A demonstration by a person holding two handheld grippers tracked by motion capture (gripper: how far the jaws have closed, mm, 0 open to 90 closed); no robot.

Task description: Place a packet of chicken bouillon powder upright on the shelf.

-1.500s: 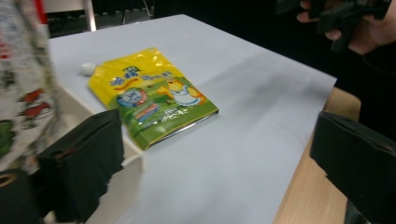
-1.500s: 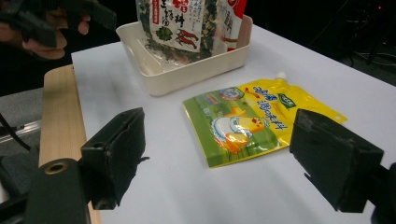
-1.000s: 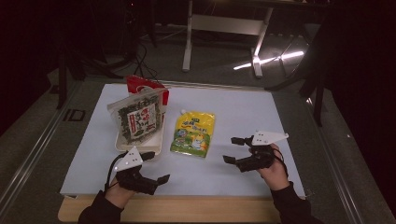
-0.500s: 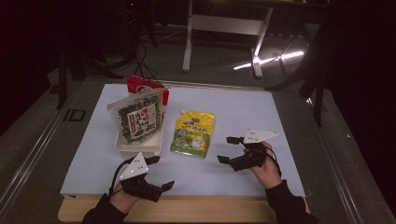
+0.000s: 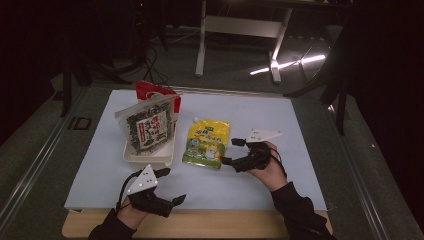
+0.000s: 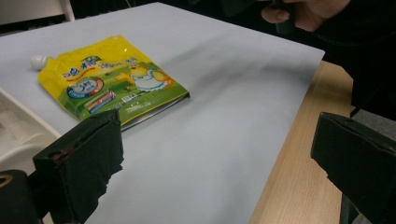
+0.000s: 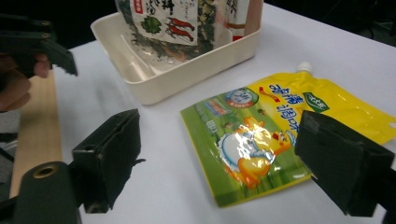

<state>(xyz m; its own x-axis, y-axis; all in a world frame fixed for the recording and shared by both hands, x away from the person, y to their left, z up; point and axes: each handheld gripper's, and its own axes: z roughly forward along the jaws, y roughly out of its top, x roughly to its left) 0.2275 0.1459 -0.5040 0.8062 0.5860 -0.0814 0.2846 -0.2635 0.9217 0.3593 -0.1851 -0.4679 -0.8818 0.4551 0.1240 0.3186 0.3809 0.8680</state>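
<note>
A yellow and green spouted pouch (image 5: 206,144) lies flat on the white mat, spout pointing away. My right gripper (image 5: 229,151) stands open just right of the pouch's near corner, its jaws pointing left at it. In the right gripper view the pouch (image 7: 275,126) lies between and beyond the open jaws of the right gripper (image 7: 233,163), untouched. My left gripper (image 5: 172,186) is open near the table's front edge, empty. Its own view shows the left gripper (image 6: 219,158) over bare mat, the pouch (image 6: 109,84) ahead to the left.
A white tray (image 5: 148,152) left of the pouch holds an upright seaweed bag (image 5: 150,126) and a red bag (image 5: 155,92) behind it. The tray's rim (image 7: 187,79) is close beyond the pouch. A wooden table edge (image 6: 299,154) borders the mat. Table legs stand far behind.
My right gripper has moved left, closer to the pouch. My left gripper has drifted slightly toward the near edge. Both stay open.
</note>
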